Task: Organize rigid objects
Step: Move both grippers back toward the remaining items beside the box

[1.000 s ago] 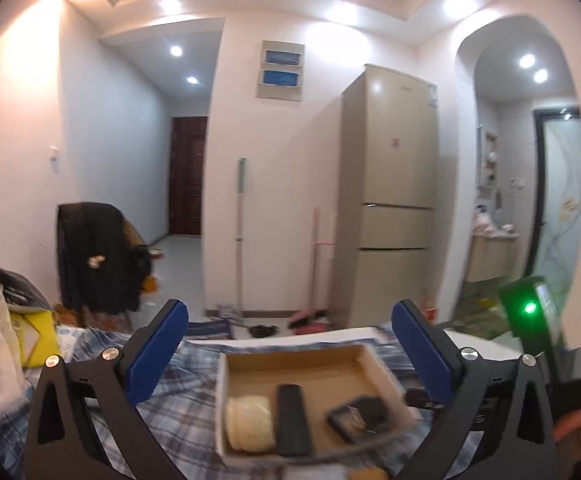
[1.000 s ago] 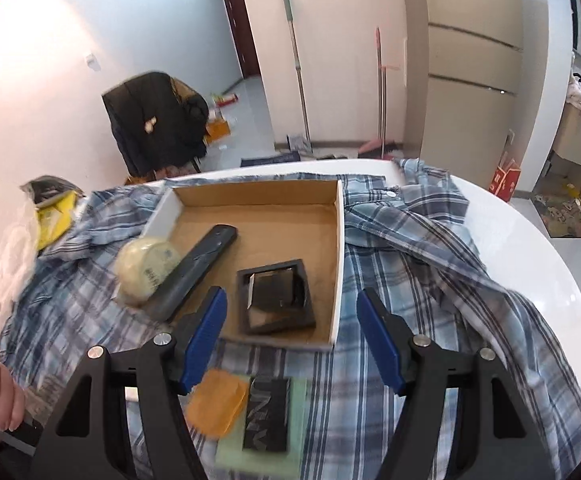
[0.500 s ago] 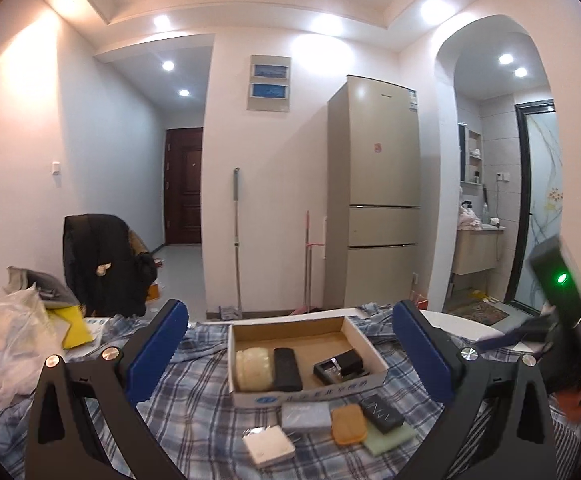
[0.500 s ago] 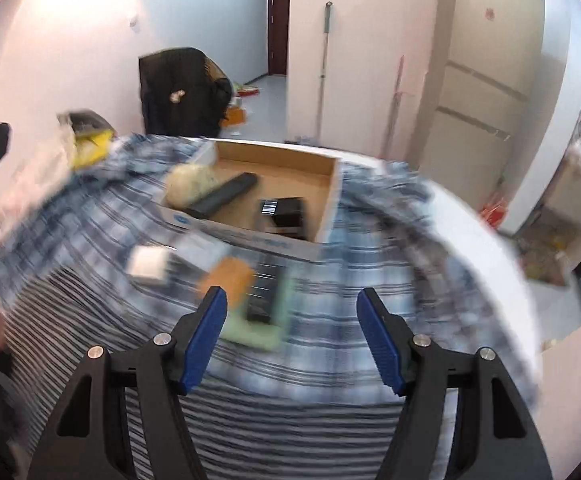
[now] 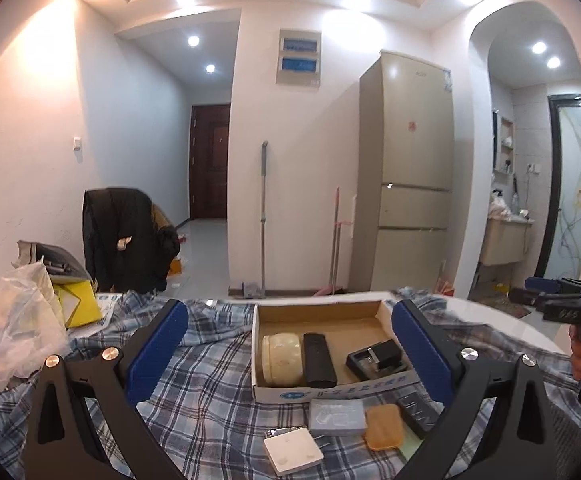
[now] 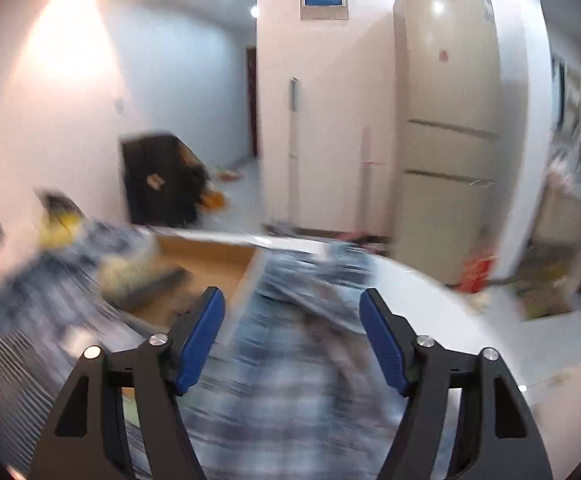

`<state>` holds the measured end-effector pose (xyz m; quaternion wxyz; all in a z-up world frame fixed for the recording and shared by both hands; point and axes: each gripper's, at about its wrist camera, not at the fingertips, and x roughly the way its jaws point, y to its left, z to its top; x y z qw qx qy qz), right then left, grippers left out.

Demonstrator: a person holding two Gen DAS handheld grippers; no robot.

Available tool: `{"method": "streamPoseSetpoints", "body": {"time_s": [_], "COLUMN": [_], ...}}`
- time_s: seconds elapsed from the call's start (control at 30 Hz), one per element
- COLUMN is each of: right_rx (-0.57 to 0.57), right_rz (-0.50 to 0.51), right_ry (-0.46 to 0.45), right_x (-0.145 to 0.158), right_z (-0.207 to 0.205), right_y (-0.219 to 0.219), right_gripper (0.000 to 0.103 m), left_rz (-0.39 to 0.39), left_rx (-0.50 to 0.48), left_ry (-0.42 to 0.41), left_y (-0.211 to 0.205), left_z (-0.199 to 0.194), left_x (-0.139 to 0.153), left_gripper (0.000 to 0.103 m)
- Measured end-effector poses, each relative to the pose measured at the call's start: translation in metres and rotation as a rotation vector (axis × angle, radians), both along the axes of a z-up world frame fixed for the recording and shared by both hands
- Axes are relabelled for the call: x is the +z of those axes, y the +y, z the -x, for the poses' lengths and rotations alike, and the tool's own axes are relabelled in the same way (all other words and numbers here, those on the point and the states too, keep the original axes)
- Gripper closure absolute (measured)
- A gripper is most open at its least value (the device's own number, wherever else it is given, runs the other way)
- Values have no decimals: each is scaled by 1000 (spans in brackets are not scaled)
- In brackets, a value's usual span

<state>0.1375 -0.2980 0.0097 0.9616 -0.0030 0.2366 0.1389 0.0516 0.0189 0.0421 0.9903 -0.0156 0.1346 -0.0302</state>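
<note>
From the left wrist, the left gripper [image 5: 289, 350] is hovering released over the plaid cloth [image 5: 210, 380], framing a cardboard box [image 5: 332, 390] at 12 o'clock that is holding a cream jar [image 5: 282, 360], a black remote [image 5: 319, 360] and a black case [image 5: 376, 358]; a grey card [image 5: 336, 417], orange pad [image 5: 383, 427] and white adapter [image 5: 292, 450] are lying just outside. From the right wrist, blurred, the right gripper [image 6: 292, 340] is hanging released, the box [image 6: 206, 258] sitting at 10 o'clock.

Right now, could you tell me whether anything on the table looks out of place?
Yes: four small items lie loose on the plaid cloth before the cardboard box: a white adapter, a grey case, an orange pad and a dark block. Nothing appears spilled or damaged.
</note>
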Motion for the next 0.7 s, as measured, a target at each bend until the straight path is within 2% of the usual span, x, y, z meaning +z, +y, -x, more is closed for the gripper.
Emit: {"method": "streamPoseSetpoints", "body": {"time_s": [0.03,0.1,0.17,0.27,0.33,0.43,0.53,0.63,0.7], "right_rx": [19,19,22,47,100,175,185,164,140], "right_rz": [-30,-20,2,-7,6,69,80,28,-12], "right_ry": [-4,-14,-3,27,71,37,30,44,57], "right_x": [0,-1,-4,-10,-12,-15,-24,-38,-53], "right_z": [-3,-8,-13,-19,-25,-20,-22,-28,-35], "right_y": [9,32,52,75,92,108,113,110,107], "right_gripper": [30,28,23,22,22,22,22,22,22], "left_rz": [-2,1,-9,-65,-100,-109,-60,17,67], "left_rx": [9,12,-41,-126,-141,-133,-118,-103,-58], "left_ry": [11,15,6,-24,-8,-4,9,32,60], "left_y": [-1,-1,-1,-9,-17,-21,-13,2,12], "left_z": [-5,-11,-14,-13,-17,-21,-27,-34,-40], "left_x": [-2,-4,-4,-1,-1,-5,-15,-34,-47], "left_gripper": [0,0,0,0,0,0,0,0,0]}}
